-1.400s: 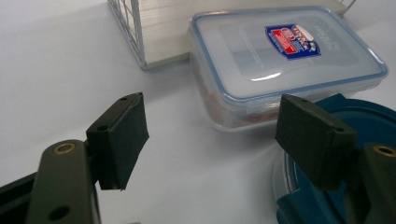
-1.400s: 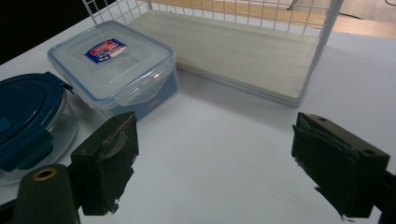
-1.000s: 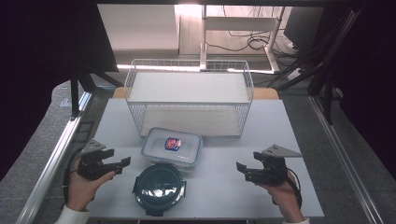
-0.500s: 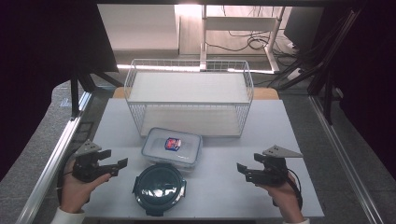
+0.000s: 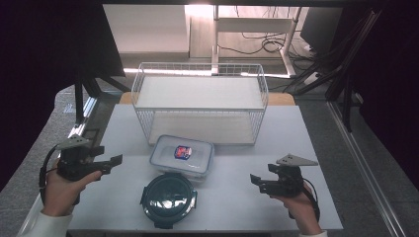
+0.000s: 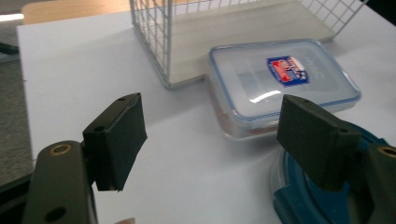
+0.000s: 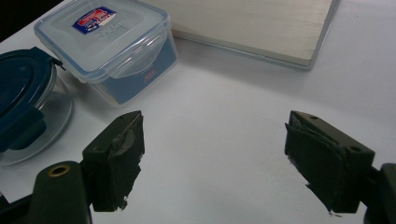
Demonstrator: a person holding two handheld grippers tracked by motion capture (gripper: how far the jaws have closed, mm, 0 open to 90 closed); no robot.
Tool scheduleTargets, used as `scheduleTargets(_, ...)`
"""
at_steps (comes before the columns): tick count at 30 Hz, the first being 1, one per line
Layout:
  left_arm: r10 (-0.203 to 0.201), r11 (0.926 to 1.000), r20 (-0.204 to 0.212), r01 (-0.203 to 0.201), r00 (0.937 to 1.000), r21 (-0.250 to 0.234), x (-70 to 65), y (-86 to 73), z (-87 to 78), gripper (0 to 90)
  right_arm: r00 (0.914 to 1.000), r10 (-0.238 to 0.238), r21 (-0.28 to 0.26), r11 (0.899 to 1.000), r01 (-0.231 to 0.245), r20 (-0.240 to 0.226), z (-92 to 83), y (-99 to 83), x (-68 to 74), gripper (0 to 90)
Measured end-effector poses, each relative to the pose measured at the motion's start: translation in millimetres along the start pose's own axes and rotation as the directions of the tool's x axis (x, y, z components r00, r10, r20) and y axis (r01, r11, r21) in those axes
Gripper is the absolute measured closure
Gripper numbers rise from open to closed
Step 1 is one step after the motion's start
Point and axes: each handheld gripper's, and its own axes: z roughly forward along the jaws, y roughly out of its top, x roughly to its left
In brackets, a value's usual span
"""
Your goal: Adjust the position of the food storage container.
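Bright light spills from the far side onto my white table point(image 5: 306, 148); dark surroundings, glare on the clear lid point(image 6: 280, 77), close jaws soft.

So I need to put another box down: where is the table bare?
Bare: between the rectangular container and the right hand-held gripper; also left of the wire basket. Crowded: the middle, where the round container sits against the rectangular one.

Round blue-lidded container point(image 6: 322, 205) partly behind claw, label print point(image 5: 182, 151) illegible.
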Motion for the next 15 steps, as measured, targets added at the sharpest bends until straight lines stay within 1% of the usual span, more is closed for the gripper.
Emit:
scheduleTargets(3, 0.005, 0.9998, 0.007, -0.005, 1.0, 0.018, -1.5, 2.4, 5.5, 23.5, 1.0, 0.006, 0.018, 1.0, -0.006, -0.004, 0.6, -0.5, -0.5, 19.7)
scheduleTargets(6, 0.0, 0.9994, 0.015, -0.001, 0.9999, 0.035, -0.6, 5.1, 12.5, 23.6, 1.0, 0.005, 0.026, 1.0, -0.004, -0.003, 1.4, -1.9, -1.4, 19.8)
scheduleTargets(10, -0.006, 0.9988, 0.024, 0.004, 0.9997, 0.048, 2.0, 7.9, 17.9, 23.8, 0.9999, 0.012, 0.028, 1.0, -0.012, 0.0, 1.3, -2.4, -2.8, 19.9)
scheduleTargets(13, -0.007, 0.9986, 0.021, 0.006, 0.9997, 0.054, 3.4, 8.9, 20.8, 24.1, 0.9999, 0.015, 0.028, 0.999, -0.015, 0.002, 1.2, -2.5, -3.4, 20.0)
scheduleTargets(15, -0.01, 0.9976, 0.023, 0.008, 0.9997, 0.068, 5.7, 9.5, 27.8, 24.6, 0.9998, 0.018, 0.024, 1.0, -0.019, 0.011, 1.8, -2.8, -4.1, 20.2)
